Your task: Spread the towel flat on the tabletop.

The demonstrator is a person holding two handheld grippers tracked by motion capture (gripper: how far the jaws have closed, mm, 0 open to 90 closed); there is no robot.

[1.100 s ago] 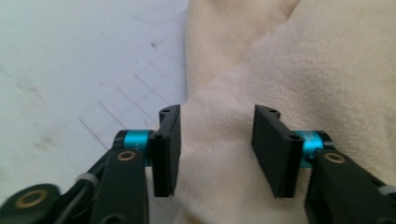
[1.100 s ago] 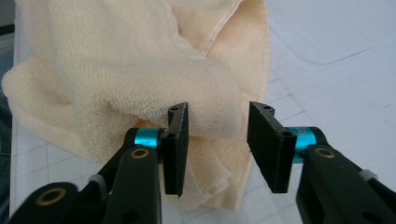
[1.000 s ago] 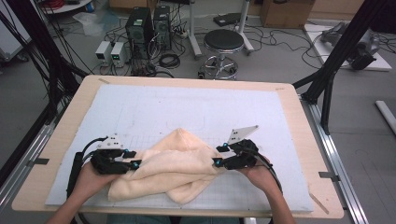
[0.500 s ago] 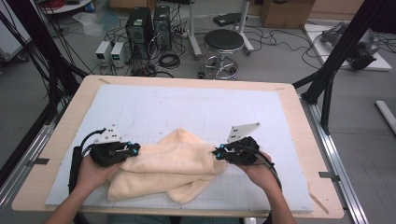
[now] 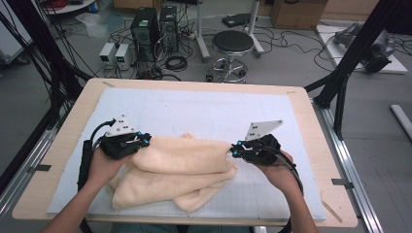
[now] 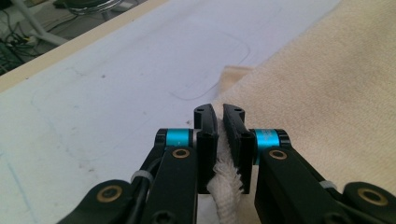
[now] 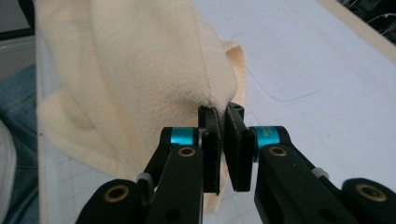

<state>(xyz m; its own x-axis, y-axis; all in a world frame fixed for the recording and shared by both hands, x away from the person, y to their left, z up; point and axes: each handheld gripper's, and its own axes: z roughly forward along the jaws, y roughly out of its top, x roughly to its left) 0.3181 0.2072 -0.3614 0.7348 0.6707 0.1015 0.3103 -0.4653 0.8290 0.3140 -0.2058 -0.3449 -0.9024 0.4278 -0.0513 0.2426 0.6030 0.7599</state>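
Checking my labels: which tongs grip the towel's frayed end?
The left tongs: white fringe of the cream terry towel shows between them; the right tongs pinch a smooth stitched hem.

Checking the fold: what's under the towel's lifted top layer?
Under the towel's raised layer, pinched by the left gripper and right gripper, lie more folds of the same cloth on the white mat. Whatever sits beneath those folds is covered.

Your high view: even overhead light, bright, soft shadow under towel (image 5: 180, 170) at 6 o'clock, slight softness overall. Your gripper views: jaws sharp, background at 12 o'clock soft, mild glare on white mat (image 6: 116, 79), no motion blur.
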